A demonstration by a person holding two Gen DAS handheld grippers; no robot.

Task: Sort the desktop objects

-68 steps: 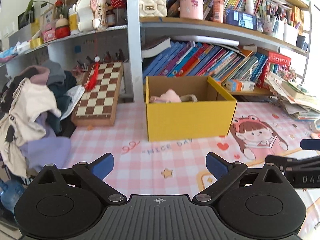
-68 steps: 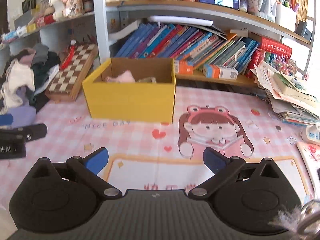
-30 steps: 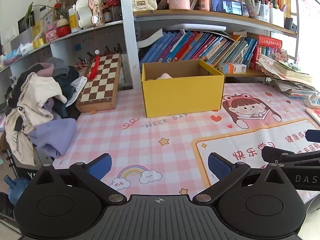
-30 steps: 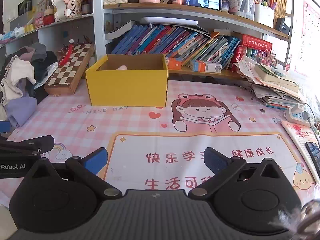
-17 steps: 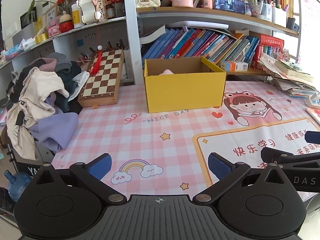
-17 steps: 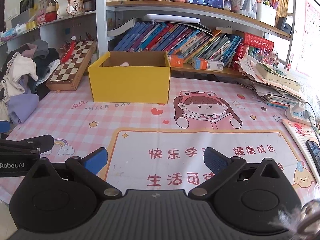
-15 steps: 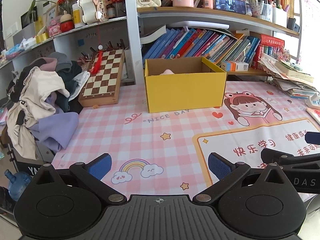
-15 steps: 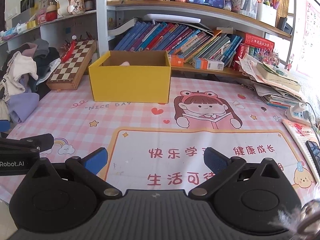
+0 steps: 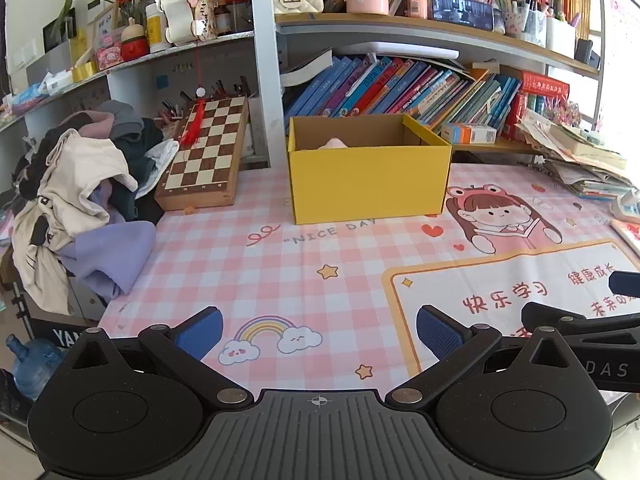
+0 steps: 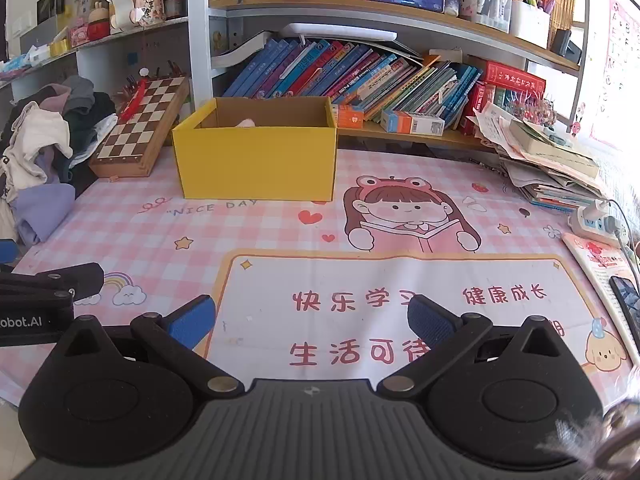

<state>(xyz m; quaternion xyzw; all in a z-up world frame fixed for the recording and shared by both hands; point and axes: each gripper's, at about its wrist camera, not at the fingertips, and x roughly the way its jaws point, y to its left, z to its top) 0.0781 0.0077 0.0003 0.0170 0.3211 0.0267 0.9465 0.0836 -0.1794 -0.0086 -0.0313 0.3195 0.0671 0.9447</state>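
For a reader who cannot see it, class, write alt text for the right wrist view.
Open right tongs hover empty over a pink checked desk mat. Beyond them sits an open yellow box with something pink inside. Behind it are shelves of leaning books, with a chessboard and heaped clothes to its left.

The tabletop [image 10: 120, 236] wears a smooth printed mat with a faint sheen. At twelve o'clock stands a yellow box [image 10: 256, 164] of matt cardboard, raw brown inside. At ten o'clock, a chessboard [image 9: 208, 156] of varnished wood; beside it, soft crumpled clothes [image 9: 80, 184]. Each tool [image 9: 318, 326] [image 10: 310, 316] is matt black plastic with ribbed blue pads [image 9: 200, 330].
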